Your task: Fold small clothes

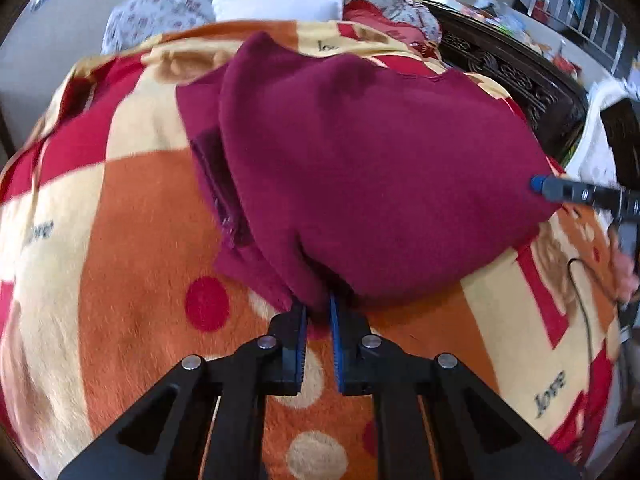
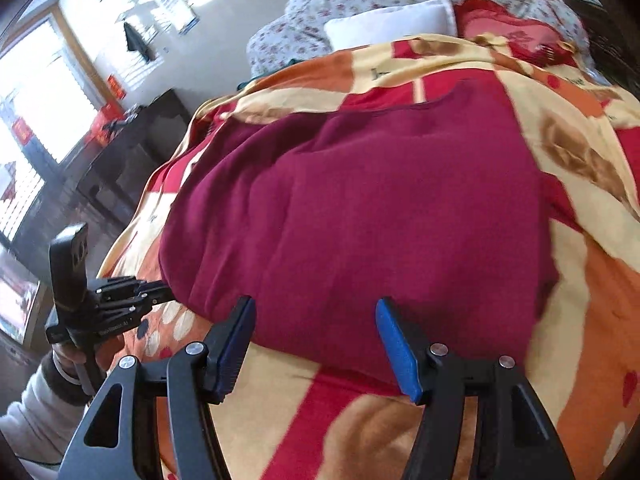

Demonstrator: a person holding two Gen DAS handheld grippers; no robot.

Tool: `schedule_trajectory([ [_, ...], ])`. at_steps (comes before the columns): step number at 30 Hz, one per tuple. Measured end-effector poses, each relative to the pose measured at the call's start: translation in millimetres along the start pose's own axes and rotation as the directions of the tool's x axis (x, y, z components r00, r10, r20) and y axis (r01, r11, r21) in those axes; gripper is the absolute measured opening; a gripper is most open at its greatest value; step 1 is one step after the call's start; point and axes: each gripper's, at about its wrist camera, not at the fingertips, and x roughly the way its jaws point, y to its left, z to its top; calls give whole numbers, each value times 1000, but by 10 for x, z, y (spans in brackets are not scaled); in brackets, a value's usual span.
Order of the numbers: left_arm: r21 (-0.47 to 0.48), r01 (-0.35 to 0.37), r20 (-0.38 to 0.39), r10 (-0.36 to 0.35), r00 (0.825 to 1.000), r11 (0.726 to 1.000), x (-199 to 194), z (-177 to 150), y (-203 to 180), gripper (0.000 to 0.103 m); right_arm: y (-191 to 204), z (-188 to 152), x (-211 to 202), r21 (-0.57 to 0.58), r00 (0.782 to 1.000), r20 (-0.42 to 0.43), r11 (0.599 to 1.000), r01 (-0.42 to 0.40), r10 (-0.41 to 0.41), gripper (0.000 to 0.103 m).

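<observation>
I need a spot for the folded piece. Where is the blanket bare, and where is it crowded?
Bare blanket lies left of the maroon garment, and a strip lies between its near edge and the right gripper. Crowded: the far end, with the white pillow and floral bedding.

Maroon garment [image 1: 360,168], folded over, flat on blanket [image 1: 132,240].

The left hand-held gripper [image 1: 318,312] points steeply down, its jaws pinched shut on the garment [image 1: 360,184] edge. The right hand-held gripper [image 2: 316,344] also tilts down, jaws spread wide (nothing between the blue pads [image 2: 400,356]), hovering at the garment's near edge.
</observation>
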Motion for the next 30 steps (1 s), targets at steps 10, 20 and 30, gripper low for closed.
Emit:
schedule_trajectory([
  [10, -30, 12, -24, -13, 1000, 999, -206, -191, 254, 7, -452, -104, -602, 63, 982, 105, 986, 153, -159, 73],
  [20, -28, -32, -33, 31, 999, 999, -117, -197, 101, 7, -581, -153, -260, -45, 958, 1, 957, 286, -286, 13],
  [30, -42, -138, 12, 138, 990, 990, -423, -223, 55, 22, -583, -280, -279, -82, 955, 1, 951, 297, -298, 7],
])
